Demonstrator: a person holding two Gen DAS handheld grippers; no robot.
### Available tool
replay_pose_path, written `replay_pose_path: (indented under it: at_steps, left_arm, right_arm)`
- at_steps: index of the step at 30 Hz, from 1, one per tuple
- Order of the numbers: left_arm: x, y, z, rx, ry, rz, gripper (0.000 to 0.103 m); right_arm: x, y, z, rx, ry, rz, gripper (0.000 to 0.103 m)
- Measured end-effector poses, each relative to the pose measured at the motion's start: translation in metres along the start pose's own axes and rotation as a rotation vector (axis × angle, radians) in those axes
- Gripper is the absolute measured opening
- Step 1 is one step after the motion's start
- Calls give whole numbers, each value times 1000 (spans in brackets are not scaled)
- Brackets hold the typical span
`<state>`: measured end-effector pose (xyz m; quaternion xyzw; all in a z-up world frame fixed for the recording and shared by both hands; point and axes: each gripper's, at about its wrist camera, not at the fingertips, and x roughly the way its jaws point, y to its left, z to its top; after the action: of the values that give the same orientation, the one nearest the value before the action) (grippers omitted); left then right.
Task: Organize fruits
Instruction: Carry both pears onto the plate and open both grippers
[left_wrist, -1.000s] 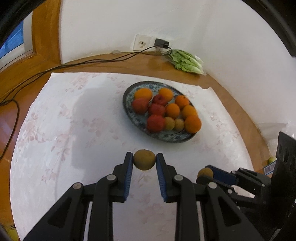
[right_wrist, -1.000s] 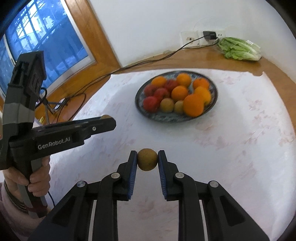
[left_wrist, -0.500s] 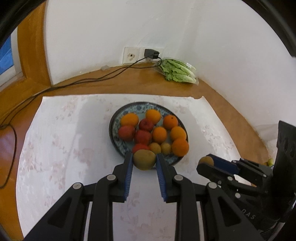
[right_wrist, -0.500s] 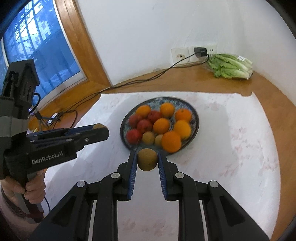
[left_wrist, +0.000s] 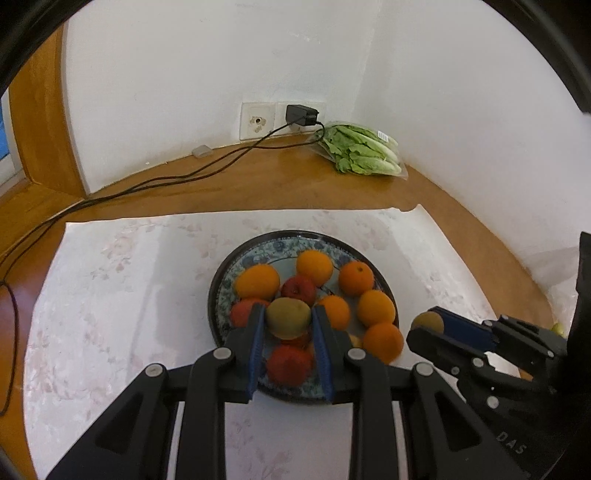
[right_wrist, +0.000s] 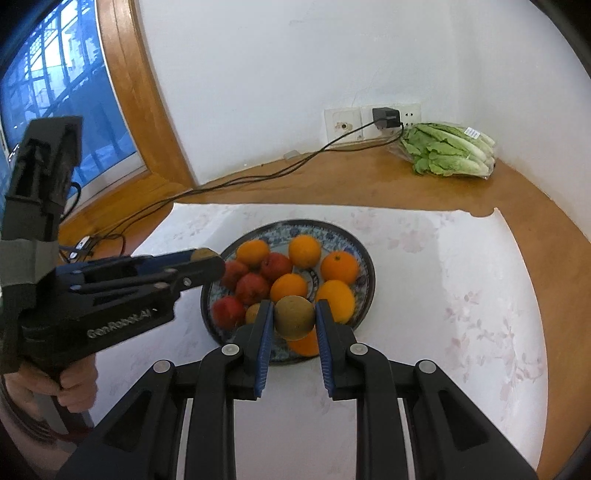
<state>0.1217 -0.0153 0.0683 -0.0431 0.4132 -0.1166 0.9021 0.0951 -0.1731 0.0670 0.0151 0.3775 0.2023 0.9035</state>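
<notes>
A blue patterned plate (left_wrist: 221, 291) (right_wrist: 364, 254) holds several oranges (left_wrist: 257, 281) (right_wrist: 340, 266), red apples (left_wrist: 299, 290) (right_wrist: 276, 266) and small kiwis. My left gripper (left_wrist: 289, 319) is shut on a brown kiwi (left_wrist: 289, 318), held above the near side of the plate. My right gripper (right_wrist: 294, 317) is shut on another brown kiwi (right_wrist: 294, 317), held above the plate's near rim. The right gripper with its kiwi (left_wrist: 427, 322) shows at the right of the left wrist view. The left gripper with its kiwi (right_wrist: 205, 254) shows at the left of the right wrist view.
The plate sits on a white floral cloth (left_wrist: 110, 295) (right_wrist: 461, 302) over a wooden table. A bag of lettuce (left_wrist: 364, 153) (right_wrist: 448, 149), a wall socket with a black charger (left_wrist: 301, 114) and cables (left_wrist: 166, 181) lie at the back. A window (right_wrist: 48, 92) is at the left.
Both grippers have moved forward toward the plate with their kiwis. The kiwis now hang over the plate's near side instead of over the cloth.
</notes>
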Motion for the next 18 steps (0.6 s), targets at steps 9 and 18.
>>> replay_pose_path:
  at_steps: [9,18]
  left_arm:
    - [18,2,2,-12,0,5,26]
    - [32,8,0,-28,14,16,26]
  right_arm:
    - [16,-8,13,28,-12,20,24]
    - [43,-11,20,47,9,43,24]
